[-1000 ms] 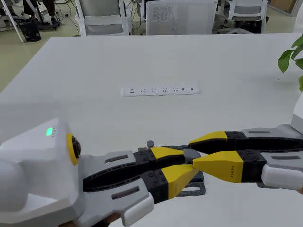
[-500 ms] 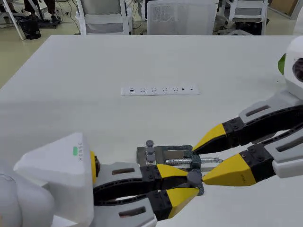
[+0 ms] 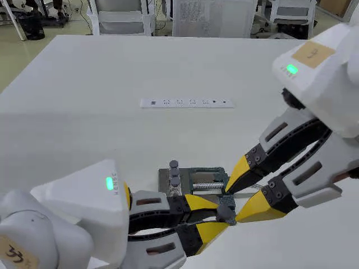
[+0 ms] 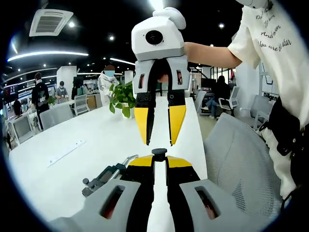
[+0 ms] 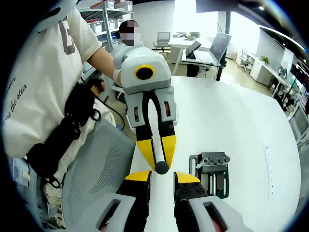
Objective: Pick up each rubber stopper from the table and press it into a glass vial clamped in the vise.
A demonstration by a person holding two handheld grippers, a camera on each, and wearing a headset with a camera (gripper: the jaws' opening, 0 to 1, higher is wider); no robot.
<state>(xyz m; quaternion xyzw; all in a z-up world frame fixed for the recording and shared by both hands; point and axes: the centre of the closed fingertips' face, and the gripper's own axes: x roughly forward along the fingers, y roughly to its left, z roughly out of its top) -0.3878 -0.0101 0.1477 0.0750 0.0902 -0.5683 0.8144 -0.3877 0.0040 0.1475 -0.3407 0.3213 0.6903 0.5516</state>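
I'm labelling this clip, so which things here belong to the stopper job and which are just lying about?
Job: stopper, held in the left gripper; right gripper, open; vise; vials in it.
Lying about: power strip; plant; chairs.

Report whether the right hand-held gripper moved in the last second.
Yes. Against the power strip, the right hand-held gripper has tilted rear-up, tips staying by the vise.
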